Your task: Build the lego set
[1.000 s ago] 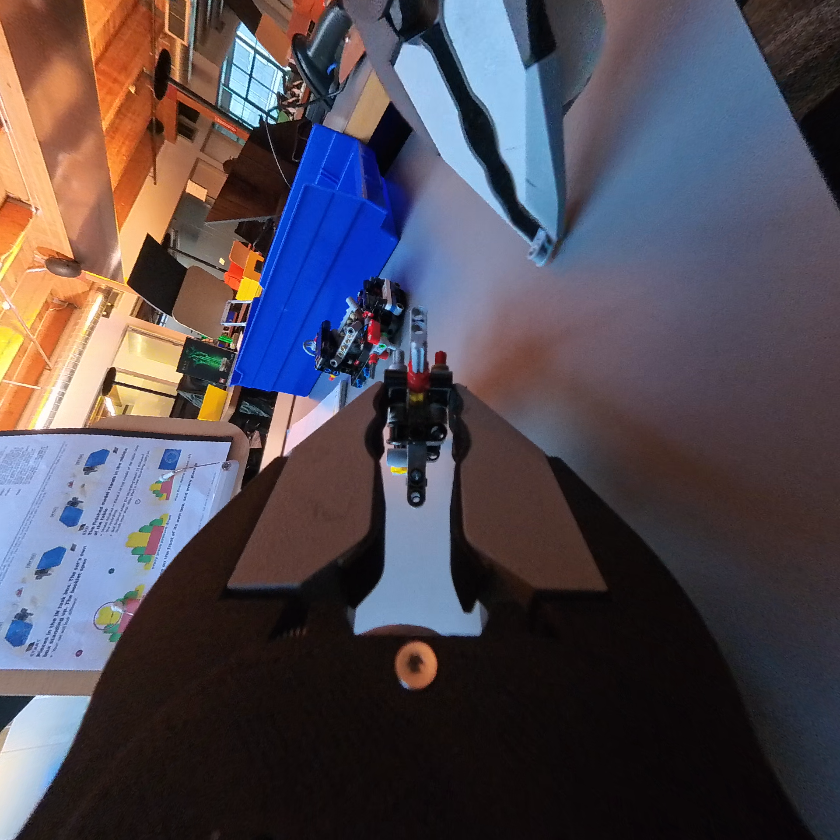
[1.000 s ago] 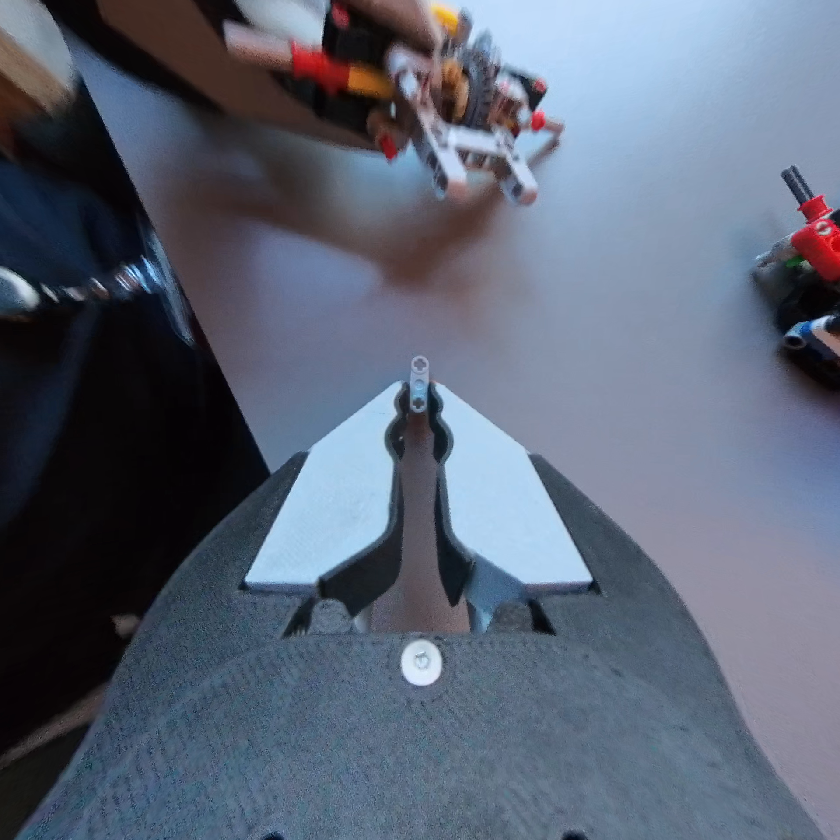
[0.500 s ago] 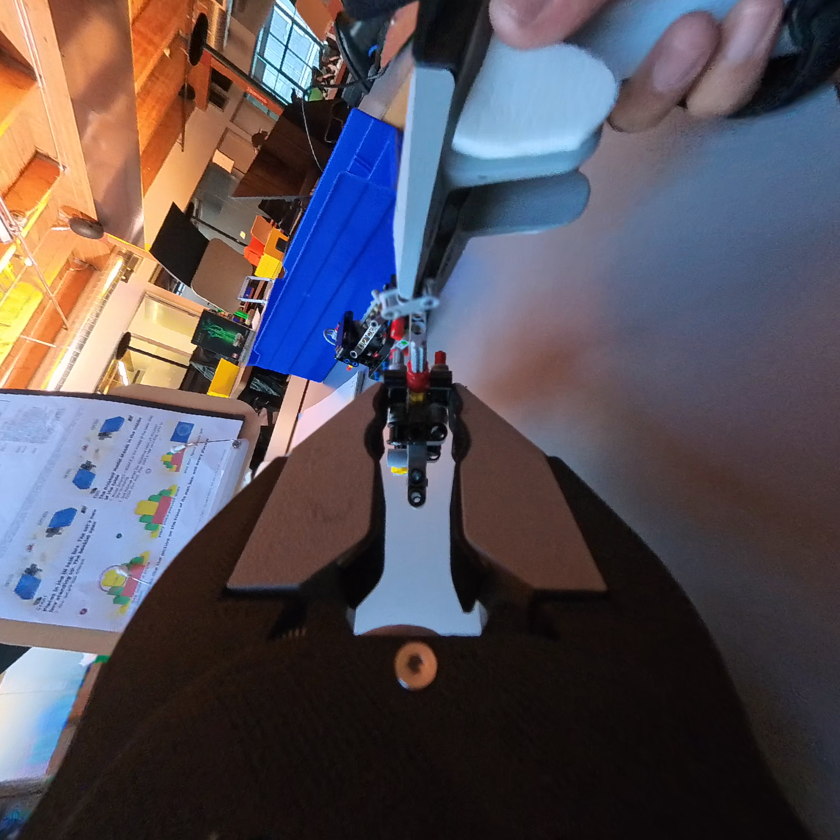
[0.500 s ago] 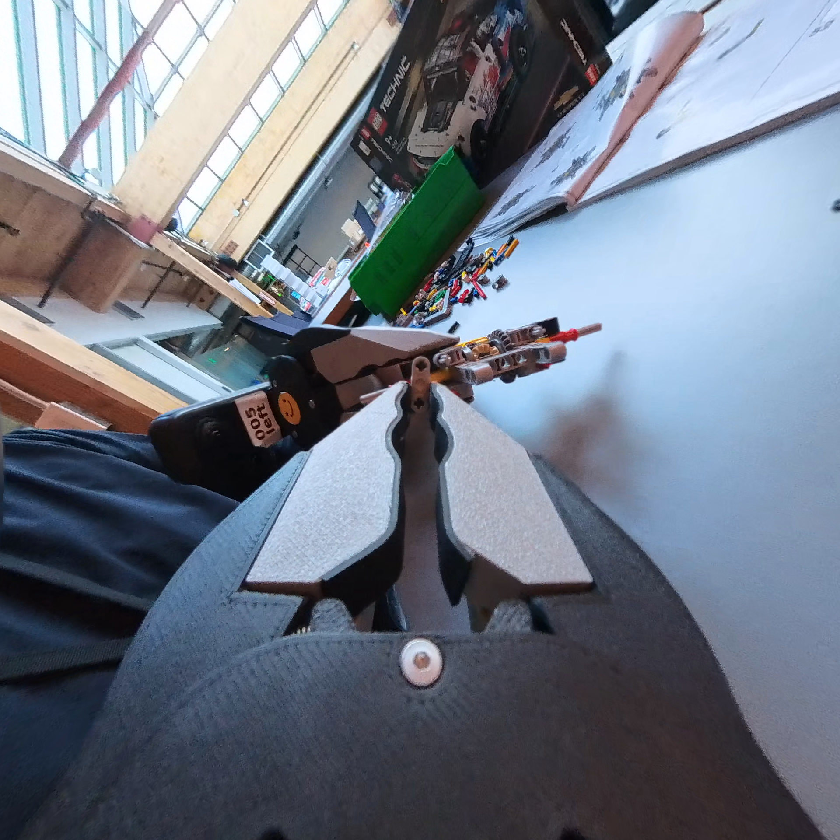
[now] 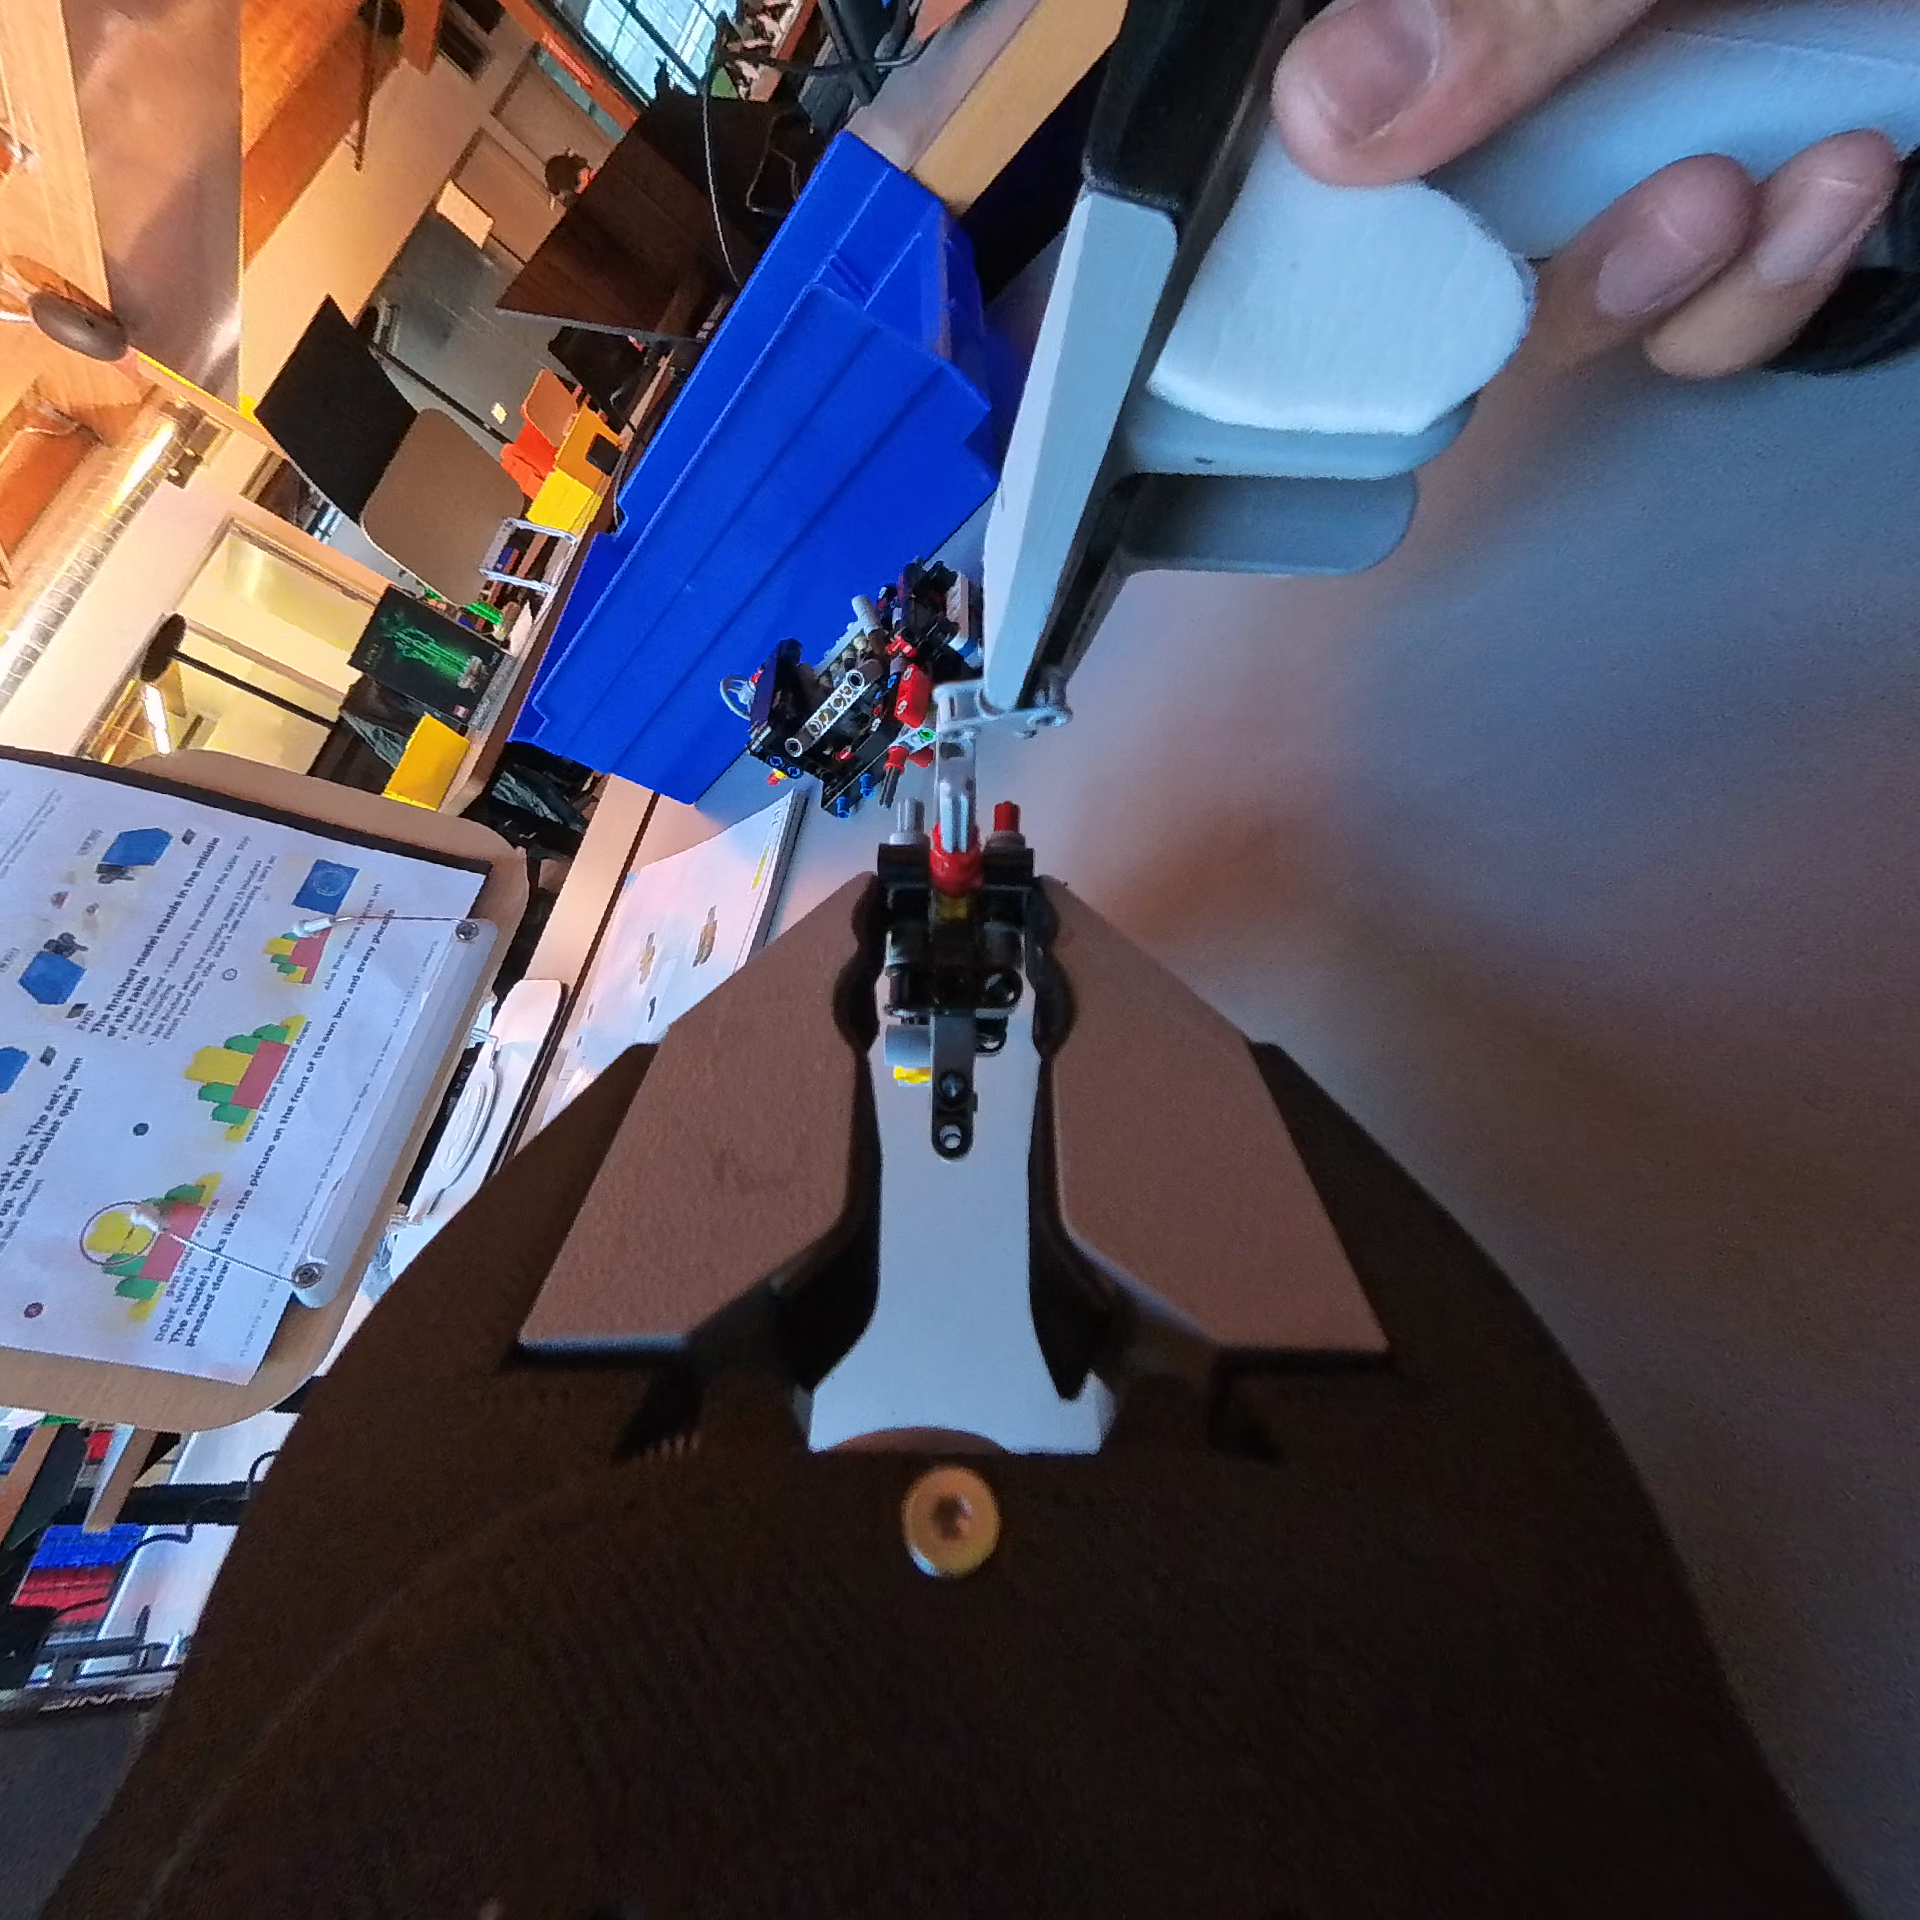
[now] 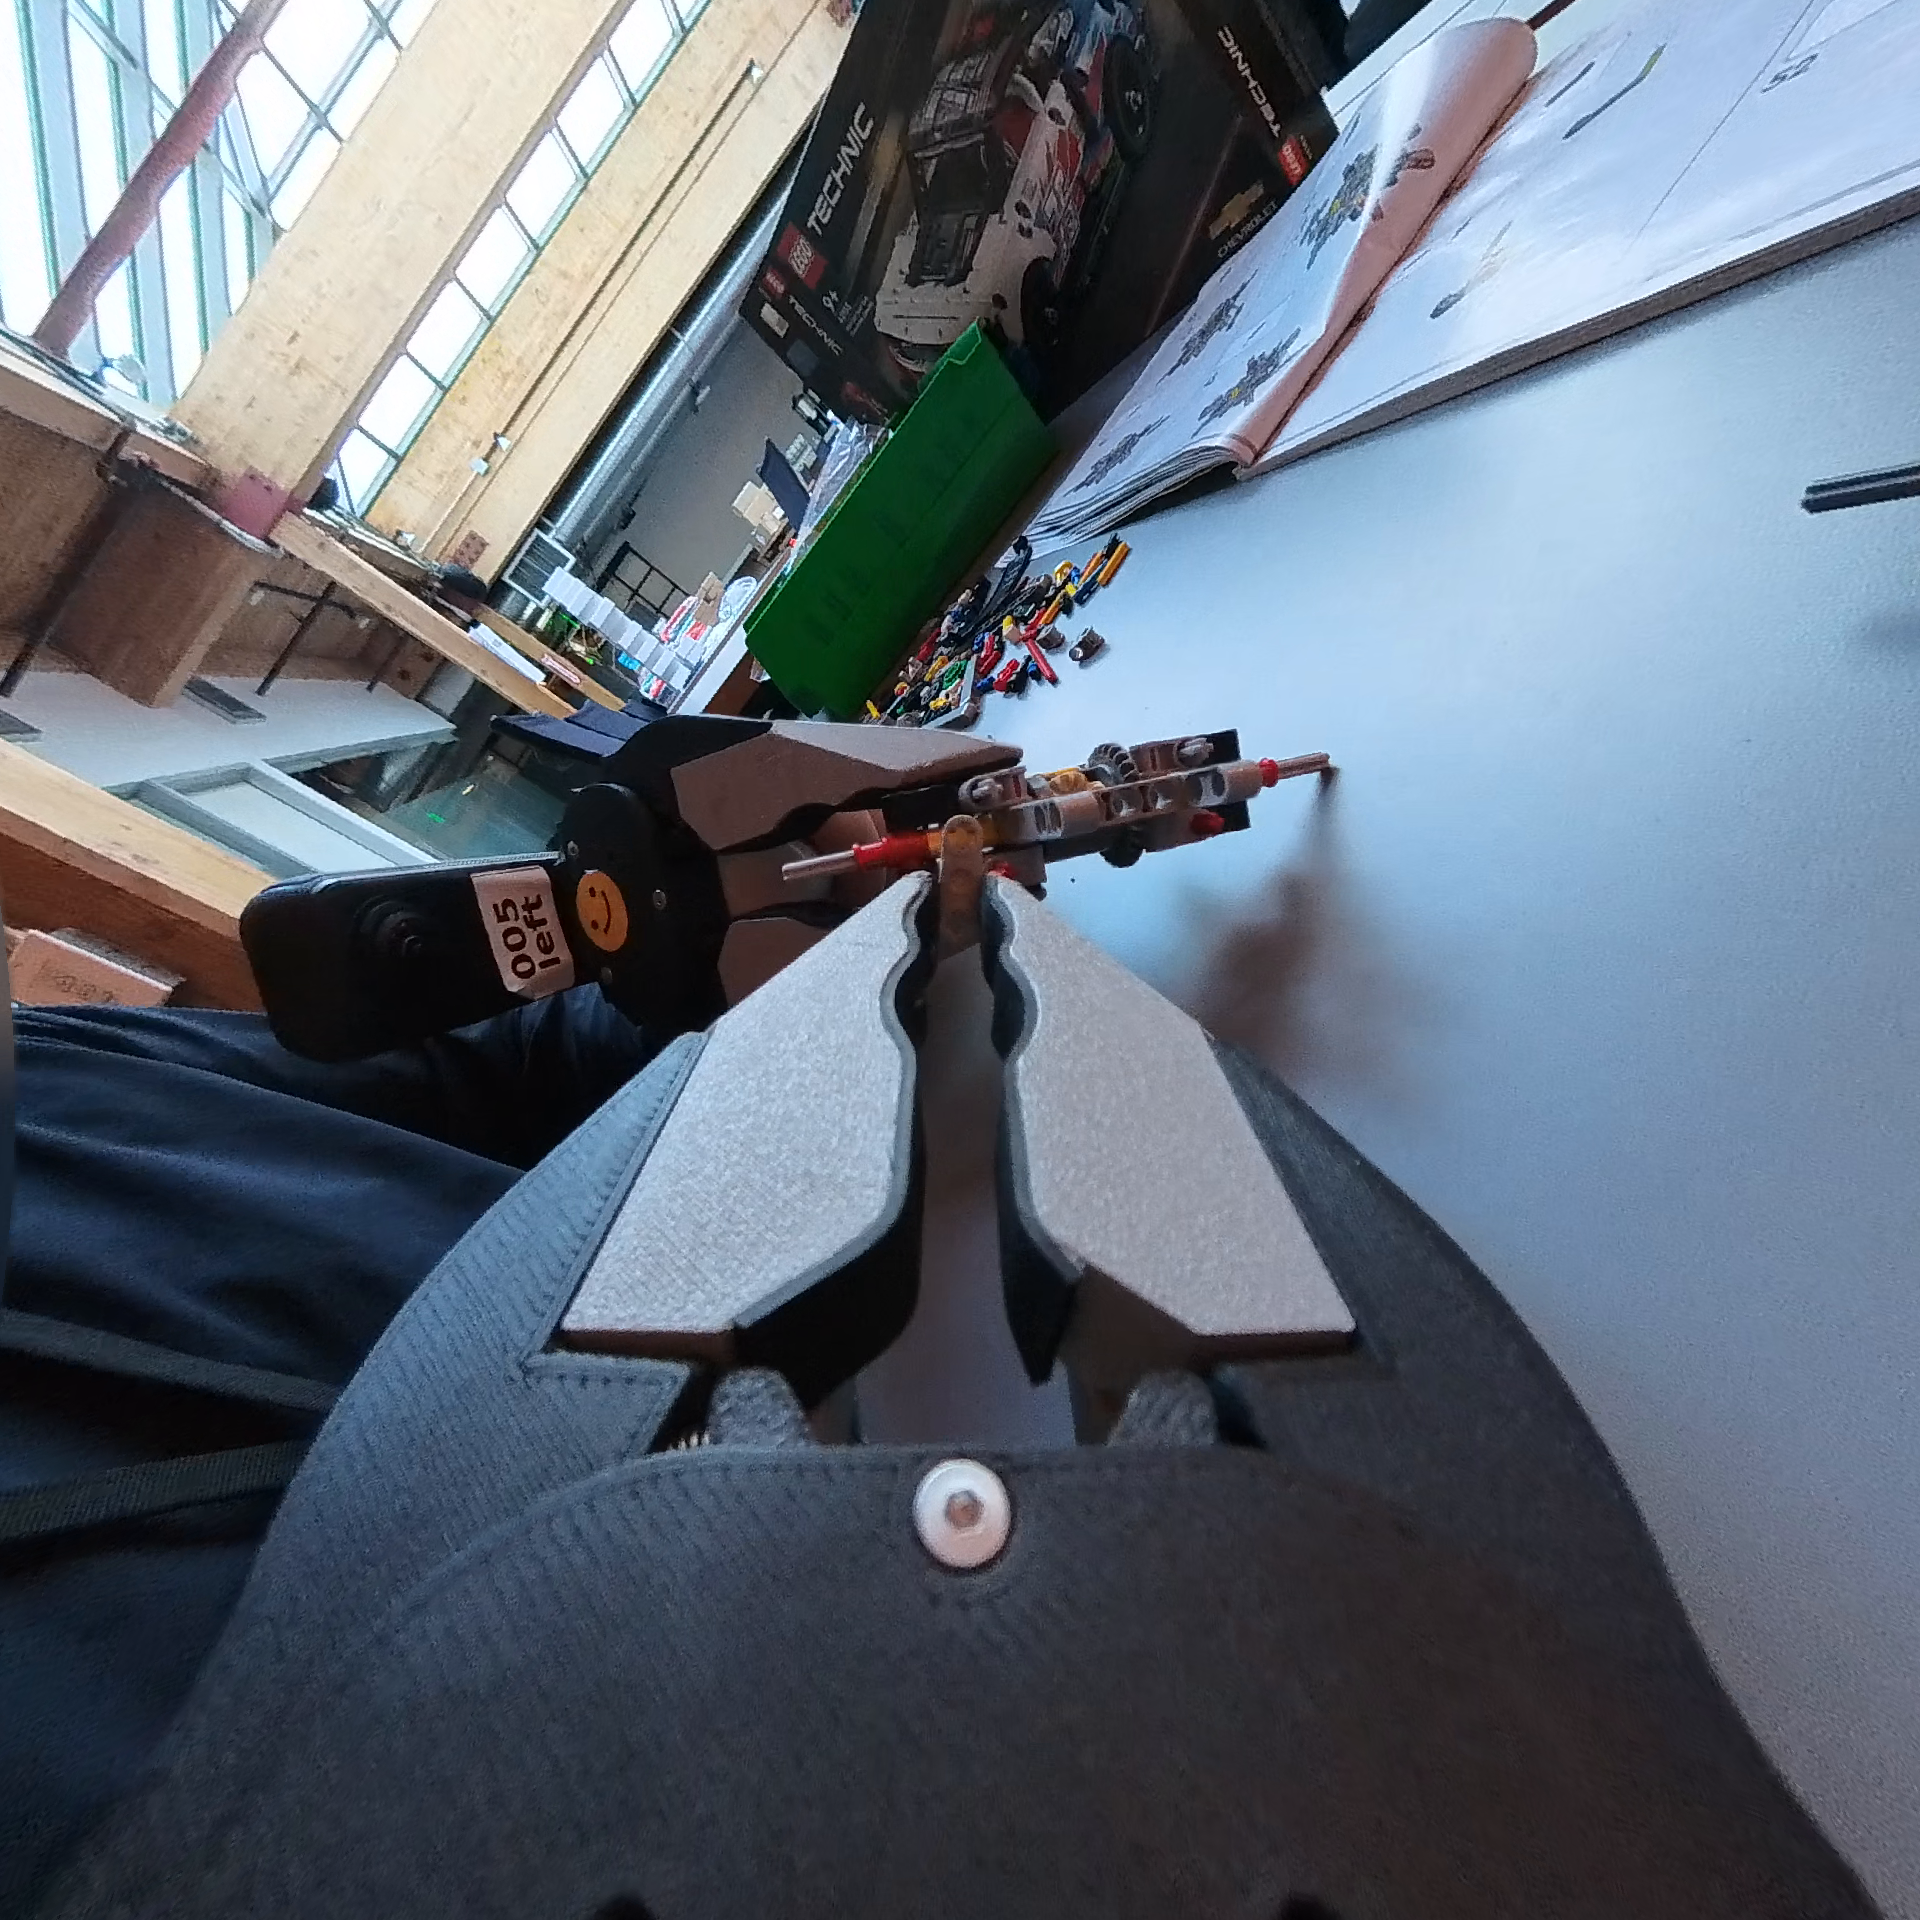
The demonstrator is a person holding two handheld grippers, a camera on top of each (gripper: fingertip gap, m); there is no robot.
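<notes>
A: The left gripper (image 5: pixel 956 935) has its jaws part-open and pressed on a small black brick assembly (image 5: pixel 951 951) with axles and a red collar, carried above the grey worktop (image 5: pixel 1507 935). The right gripper (image 6: pixel 961 899) has its jaws almost closed, pinching a thin grey link piece (image 6: pixel 961 862); its tip sits right at the assembly's axle.

B: Risks?

A: The link is held by a narrow edge, so a sideways push while mating could twist it in the jaws or pop it free onto the worktop. The assembly is gripped at one end with much of it overhanging, so pressing on it may lever it round or pull pins loose. Both judgements, not seen.

B: Containers?

A: A blue bin (image 5: pixel 790 499) stands toward the worktop's far edge in the left view; contents cannot be made out. A second brick build (image 5: pixel 852 717) lies just in front of it. A green bin (image 6: pixel 914 520) stands near the far edge in the right view, contents hidden, with loose coloured pieces (image 6: pixel 997 644) scattered beside it, and an open instruction booklet (image 6: pixel 1455 260) beyond.
</notes>
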